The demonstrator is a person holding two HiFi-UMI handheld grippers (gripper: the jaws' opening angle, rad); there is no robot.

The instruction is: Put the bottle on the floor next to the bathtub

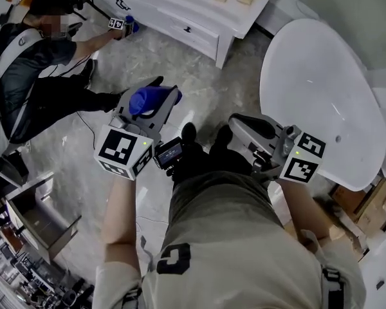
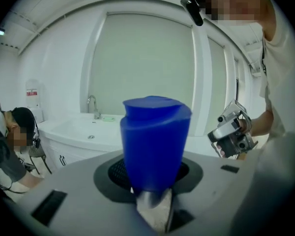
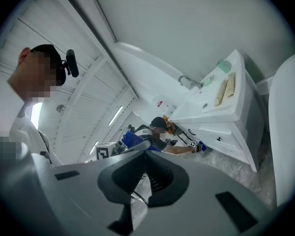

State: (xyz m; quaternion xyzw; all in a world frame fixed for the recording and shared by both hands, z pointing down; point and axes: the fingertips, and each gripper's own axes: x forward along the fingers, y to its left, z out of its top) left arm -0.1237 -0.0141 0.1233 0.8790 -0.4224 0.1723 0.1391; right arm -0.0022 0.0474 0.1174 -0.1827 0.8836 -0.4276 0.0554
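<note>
The blue bottle [image 2: 155, 141] was clamped between the jaws of the left gripper [image 1: 156, 103], off the floor. In the head view it sat at roughly 11 o'clock from frame centre. In the left gripper view it filled the middle of the frame, the wider end pointing away from the camera. The pads pressed on its narrower part (the grip line itself was partly covered by the bottle body).

The right gripper [image 1: 239, 123] lay at about 2 o'clock from centre, well apart from the bottle. Its jaws were closed together with nothing between them, as the right gripper view showed. A marker cube [image 1: 123, 150] sat on the rear of the left gripper.

The white bathtub [image 1: 321, 95] occupied the 2 to 3 o'clock sector, with marbled floor [image 1: 199, 89] between it and the bottle. A white vanity cabinet [image 1: 180, 18] stood at 12 o'clock. A second person [image 1: 32, 76] crouched at 10 o'clock, reaching toward the cabinet base.
</note>
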